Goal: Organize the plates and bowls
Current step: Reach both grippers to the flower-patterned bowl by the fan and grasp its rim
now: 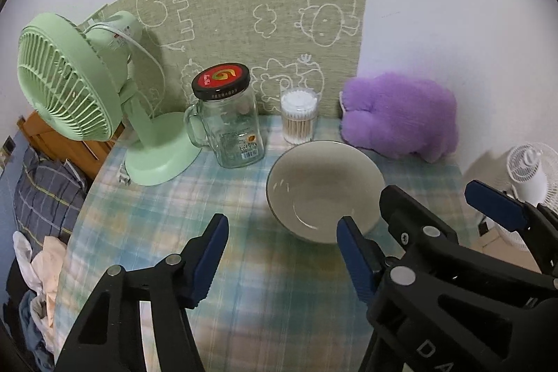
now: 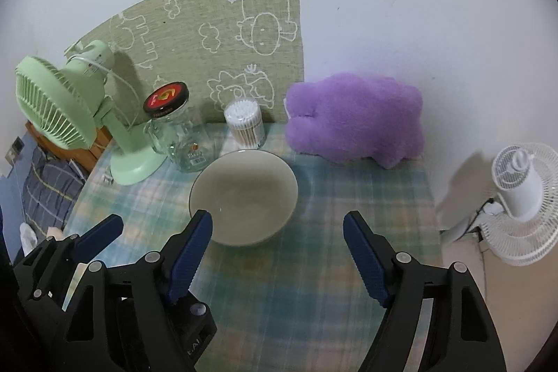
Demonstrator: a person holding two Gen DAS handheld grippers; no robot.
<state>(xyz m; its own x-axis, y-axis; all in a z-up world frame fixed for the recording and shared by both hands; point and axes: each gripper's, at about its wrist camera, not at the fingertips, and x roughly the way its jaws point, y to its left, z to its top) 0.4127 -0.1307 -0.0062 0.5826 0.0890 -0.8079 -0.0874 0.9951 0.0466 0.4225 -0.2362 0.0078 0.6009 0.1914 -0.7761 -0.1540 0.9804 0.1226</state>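
Saw left gripper and right gripper fingers apart, nothing held; bowl sat on tablecloth.

I count: one bowl, one glass jar, one cotton-swab tub, one purple plush, two fans: green, white.

Soft, even indoor light, fairly bright, with a cool cast on the white wall. The green fan throws a gentle shadow on the wall hanging. Fisheye bending curves the edges into dark corners. The checked counter looks slightly smeared up close.
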